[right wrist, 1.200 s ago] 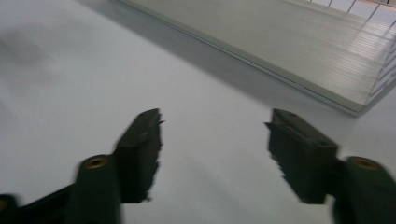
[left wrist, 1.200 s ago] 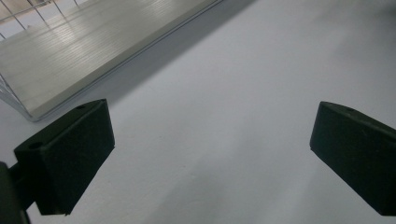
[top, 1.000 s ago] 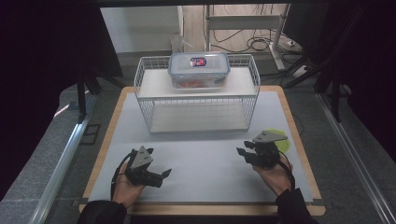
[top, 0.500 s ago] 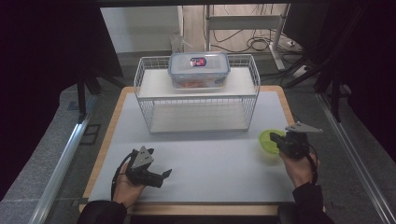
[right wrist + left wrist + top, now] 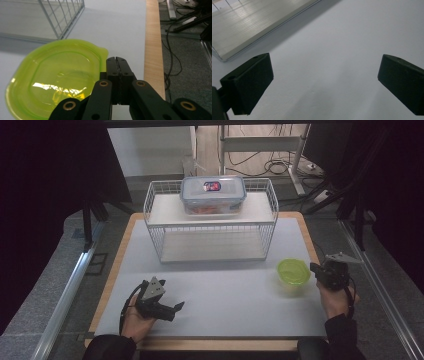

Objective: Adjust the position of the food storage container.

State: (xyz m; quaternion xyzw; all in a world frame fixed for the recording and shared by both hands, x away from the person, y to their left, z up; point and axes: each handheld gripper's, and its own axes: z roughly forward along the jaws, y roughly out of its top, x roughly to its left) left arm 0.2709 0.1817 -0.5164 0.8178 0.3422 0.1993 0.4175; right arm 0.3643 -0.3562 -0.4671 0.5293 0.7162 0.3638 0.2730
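Green container point(image 5: 293, 271): a translucent lime-green plastic tub, upright on the white mat near the right edge of the tabletop point(image 5: 120, 250), in front of the right front corner of the wire rack point(image 5: 210, 227).
Right tongs point(image 5: 316, 268): at the right edge of the tabletop, just beside the green container on its right; in the right gripper view the two black jaws are pressed flat together with nothing between them, their tip point(image 5: 116, 61) close to the container's rim point(image 5: 101, 53); whether it touches the rim I cannot tell.
Left tongs point(image 5: 177, 306): held low over the mat near the front left corner of the tabletop, jaws spread wide, nothing between them; the left gripper view has bare mat between the two pads point(image 5: 249, 82).
Clear lidded box point(image 5: 212, 195): on the top shelf of the wire rack, toward the back edge of the tabletop, well apart from both tongs.
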